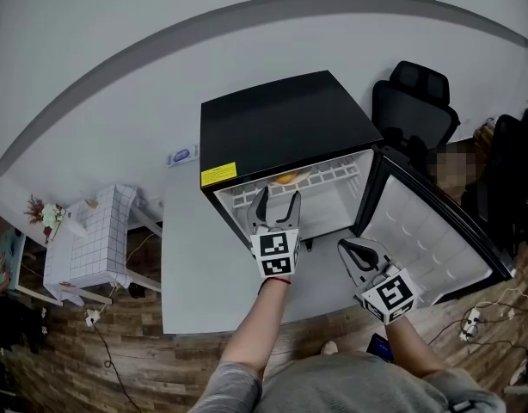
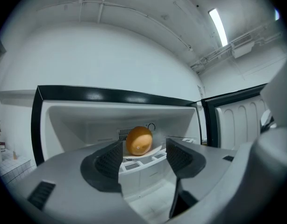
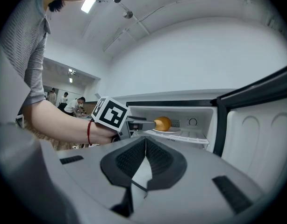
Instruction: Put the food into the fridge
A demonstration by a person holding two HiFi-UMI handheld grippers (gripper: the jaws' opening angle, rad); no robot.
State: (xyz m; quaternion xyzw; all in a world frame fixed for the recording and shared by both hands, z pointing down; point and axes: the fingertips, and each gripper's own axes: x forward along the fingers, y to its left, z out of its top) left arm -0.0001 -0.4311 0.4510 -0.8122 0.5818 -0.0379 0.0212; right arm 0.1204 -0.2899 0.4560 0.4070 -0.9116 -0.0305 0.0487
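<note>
A small black fridge (image 1: 281, 119) stands with its door (image 1: 427, 239) swung open to the right. On its upper white shelf a round orange-brown piece of food (image 2: 139, 140) rests on a white plate (image 2: 155, 151); the right gripper view shows the food (image 3: 163, 123) too. My left gripper (image 1: 276, 198) points level into the fridge opening, just short of the food. It is open, its jaws stand wide, and the food lies beyond them, untouched. My right gripper (image 1: 354, 249) hangs in front of the open door. It is shut with nothing between its pads (image 3: 134, 157).
The fridge sits on a grey surface (image 1: 195, 282). A black office chair (image 1: 414, 101) stands behind the fridge at right. A white tiled side table (image 1: 96, 235) is at left. Cables and a power strip (image 1: 470, 321) lie on the wooden floor at right.
</note>
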